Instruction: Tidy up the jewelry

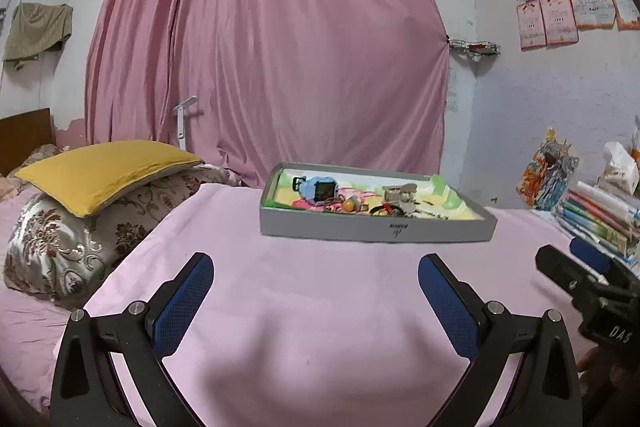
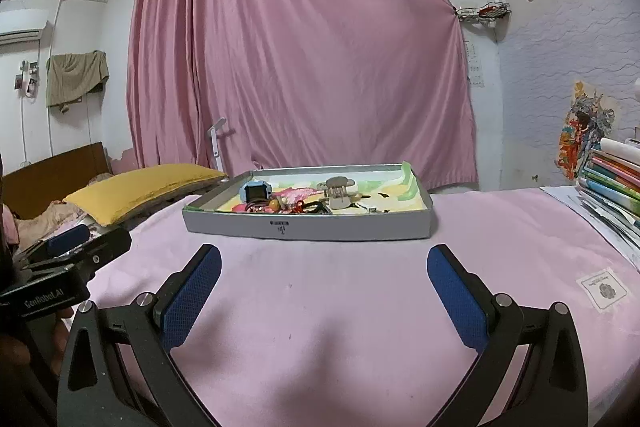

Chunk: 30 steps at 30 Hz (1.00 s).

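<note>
A shallow grey box [image 1: 376, 227] [image 2: 308, 227] sits on the pink cloth ahead of both grippers. Inside lie a blue watch [image 1: 320, 189] [image 2: 256, 191], an orange bead [image 1: 349, 205] [image 2: 274, 203], a beige hair claw [image 1: 400, 193] [image 2: 339, 193] and dark tangled pieces. My left gripper [image 1: 316, 271] is open and empty, short of the box. My right gripper [image 2: 324, 263] is open and empty, also short of the box. Each gripper's body shows at the edge of the other's view.
A yellow pillow [image 1: 104, 173] [image 2: 148, 187] on a patterned cushion [image 1: 80, 235] lies to the left. A stack of books [image 1: 600, 215] [image 2: 612, 183] stands at the right. A pink curtain [image 1: 264, 47] hangs behind. A cloth label [image 2: 604, 289] is at the right.
</note>
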{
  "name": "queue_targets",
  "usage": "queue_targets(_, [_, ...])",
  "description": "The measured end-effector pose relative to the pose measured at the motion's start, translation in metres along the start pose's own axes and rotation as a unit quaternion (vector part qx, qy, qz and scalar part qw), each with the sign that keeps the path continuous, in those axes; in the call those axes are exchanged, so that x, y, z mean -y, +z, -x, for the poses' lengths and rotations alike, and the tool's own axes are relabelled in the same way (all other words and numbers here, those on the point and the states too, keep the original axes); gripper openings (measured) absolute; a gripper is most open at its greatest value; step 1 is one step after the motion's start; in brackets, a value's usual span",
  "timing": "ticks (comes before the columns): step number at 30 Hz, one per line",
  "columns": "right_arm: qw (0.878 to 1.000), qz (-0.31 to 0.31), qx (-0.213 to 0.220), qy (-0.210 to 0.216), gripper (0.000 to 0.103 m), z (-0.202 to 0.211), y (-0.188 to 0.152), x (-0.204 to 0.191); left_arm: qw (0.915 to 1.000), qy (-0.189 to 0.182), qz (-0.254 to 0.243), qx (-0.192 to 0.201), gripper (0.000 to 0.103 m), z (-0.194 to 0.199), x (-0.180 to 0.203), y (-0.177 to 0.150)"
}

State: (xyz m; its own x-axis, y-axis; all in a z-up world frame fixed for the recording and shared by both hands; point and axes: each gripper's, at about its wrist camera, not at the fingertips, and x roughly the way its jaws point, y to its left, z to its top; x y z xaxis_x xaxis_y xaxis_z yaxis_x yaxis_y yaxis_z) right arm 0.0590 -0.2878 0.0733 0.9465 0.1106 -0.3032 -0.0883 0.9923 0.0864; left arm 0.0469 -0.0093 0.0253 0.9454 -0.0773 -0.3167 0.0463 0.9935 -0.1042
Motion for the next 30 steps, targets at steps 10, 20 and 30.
queue_targets(10, [1.000,0.005,0.005,-0.005,0.101,0.009,-0.006,-0.001,0.9998,0.015,0.003,0.011,0.103,0.006,-0.005,-0.011])
queue_targets(20, [1.000,0.005,-0.006,0.001,0.101,0.003,-0.010,-0.001,0.9999,0.013,-0.002,0.004,0.103,0.004,-0.006,-0.014])
queue_targets(30, [1.000,0.005,-0.006,0.003,0.101,0.004,-0.012,-0.003,0.9999,0.009,-0.007,0.004,0.103,0.004,-0.003,-0.014])
